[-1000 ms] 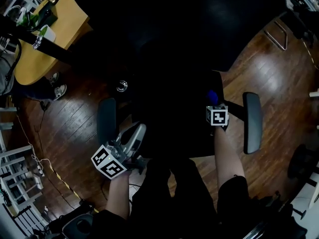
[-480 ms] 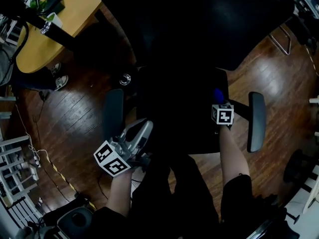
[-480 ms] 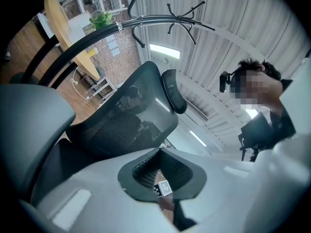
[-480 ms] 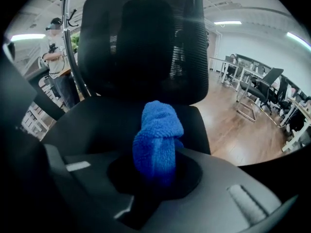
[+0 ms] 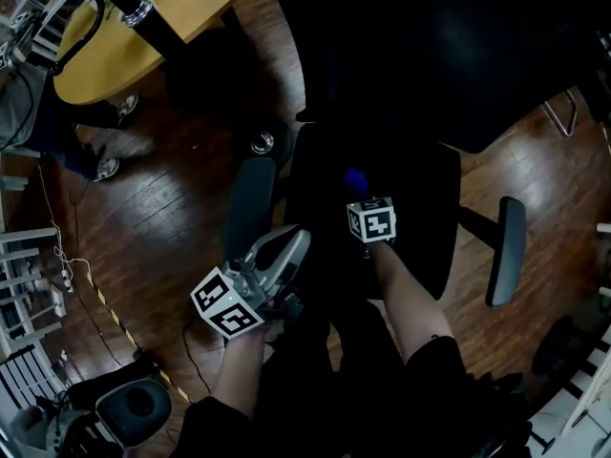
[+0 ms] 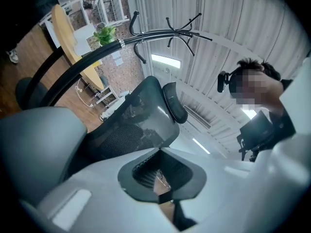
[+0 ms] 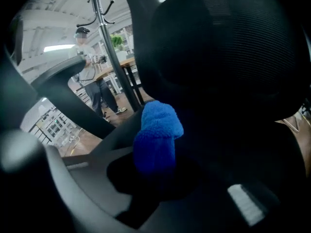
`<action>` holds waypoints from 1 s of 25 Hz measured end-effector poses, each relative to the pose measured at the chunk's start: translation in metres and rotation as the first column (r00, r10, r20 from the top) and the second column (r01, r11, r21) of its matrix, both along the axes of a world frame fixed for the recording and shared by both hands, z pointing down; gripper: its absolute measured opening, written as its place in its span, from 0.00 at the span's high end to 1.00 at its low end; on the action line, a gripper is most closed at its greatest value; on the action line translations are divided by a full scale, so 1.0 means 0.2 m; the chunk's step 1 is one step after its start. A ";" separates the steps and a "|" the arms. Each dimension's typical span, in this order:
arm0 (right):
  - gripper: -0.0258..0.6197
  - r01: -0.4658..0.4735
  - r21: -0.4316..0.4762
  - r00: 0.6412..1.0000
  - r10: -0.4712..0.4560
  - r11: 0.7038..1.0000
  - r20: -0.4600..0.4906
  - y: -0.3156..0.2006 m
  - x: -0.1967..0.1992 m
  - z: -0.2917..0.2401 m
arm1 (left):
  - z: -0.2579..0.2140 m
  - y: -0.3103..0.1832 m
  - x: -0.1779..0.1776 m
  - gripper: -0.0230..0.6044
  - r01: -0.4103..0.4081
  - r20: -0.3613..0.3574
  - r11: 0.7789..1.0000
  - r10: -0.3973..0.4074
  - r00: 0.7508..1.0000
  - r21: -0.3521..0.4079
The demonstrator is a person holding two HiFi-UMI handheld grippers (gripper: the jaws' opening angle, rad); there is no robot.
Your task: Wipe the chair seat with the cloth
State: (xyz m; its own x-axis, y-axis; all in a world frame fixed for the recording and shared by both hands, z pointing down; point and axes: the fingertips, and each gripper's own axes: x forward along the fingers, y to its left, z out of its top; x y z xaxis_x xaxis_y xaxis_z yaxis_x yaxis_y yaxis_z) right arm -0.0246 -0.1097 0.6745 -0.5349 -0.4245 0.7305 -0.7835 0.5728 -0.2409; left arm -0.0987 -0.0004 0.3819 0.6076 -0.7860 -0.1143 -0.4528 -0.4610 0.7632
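The black chair seat (image 5: 420, 194) fills the middle of the head view. My right gripper (image 5: 357, 193) is over its left-middle part, shut on a blue fluffy cloth (image 5: 355, 178) that rests against the seat. In the right gripper view the blue cloth (image 7: 156, 135) bulges out between the jaws of the right gripper (image 7: 155, 169), with the dark mesh backrest (image 7: 218, 47) behind it. My left gripper (image 5: 284, 248) hangs off the seat's front left corner beside the left armrest (image 5: 248, 208), jaws together and holding nothing; in its own view the left gripper (image 6: 160, 178) points up at the backrest (image 6: 141, 115).
The right armrest (image 5: 506, 251) sticks out over the wooden floor (image 5: 172, 208). A round wooden table (image 5: 143, 36) stands at the upper left, with a person's shoes under it. A coat rack (image 6: 160, 33) and another person (image 7: 90, 76) stand further off.
My right gripper has slid the blue cloth leftwards across the seat, from its right side to the left-middle. The left gripper has kept its place by the left armrest.
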 end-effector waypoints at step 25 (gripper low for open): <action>0.90 -0.060 -0.042 0.996 0.057 0.997 -0.075 0.19 0.40 0.16 | 0.00 -0.02 0.13 0.97 -0.059 0.037 0.998 0.059 0.998 -0.001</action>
